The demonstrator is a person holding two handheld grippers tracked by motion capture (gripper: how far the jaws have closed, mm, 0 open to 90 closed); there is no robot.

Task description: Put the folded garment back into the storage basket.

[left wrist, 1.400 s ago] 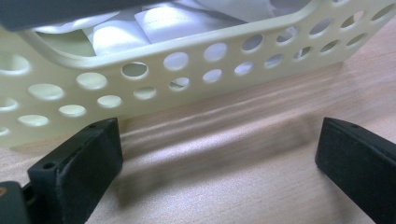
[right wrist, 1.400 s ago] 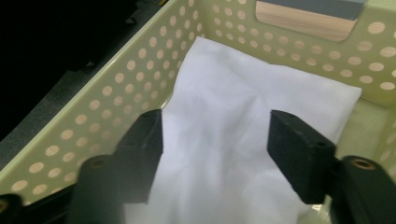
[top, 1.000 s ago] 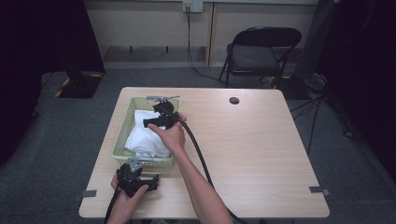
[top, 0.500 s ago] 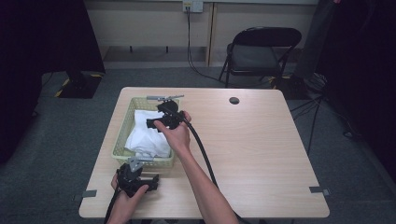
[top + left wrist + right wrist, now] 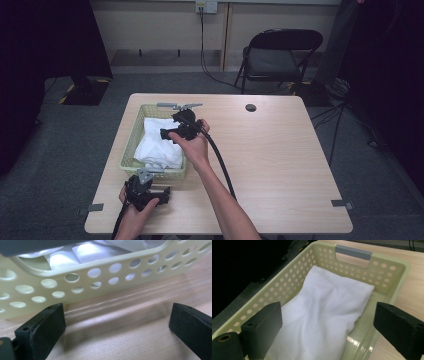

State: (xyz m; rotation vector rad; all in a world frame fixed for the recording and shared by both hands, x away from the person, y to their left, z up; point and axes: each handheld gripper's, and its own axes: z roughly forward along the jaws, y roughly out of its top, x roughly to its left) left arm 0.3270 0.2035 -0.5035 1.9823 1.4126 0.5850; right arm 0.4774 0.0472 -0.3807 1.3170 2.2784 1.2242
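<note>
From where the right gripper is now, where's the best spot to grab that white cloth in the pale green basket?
Probably the raised fold running along the middle of the white cloth. Come straight down from above: the perforated pale green plastic basket walls block any sideways approach. The open right gripper already hovers over it, jaws spread either side of that ridge, so closing there should pinch a good bunch.

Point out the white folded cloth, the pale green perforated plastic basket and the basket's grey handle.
White folded cloth (image 5: 324, 307): right gripper view, middle of its top.
Pale green perforated plastic basket (image 5: 287, 277): right gripper view, its holed side wall.
Grey handle (image 5: 353, 252): right gripper view, middle of the bar.
</note>
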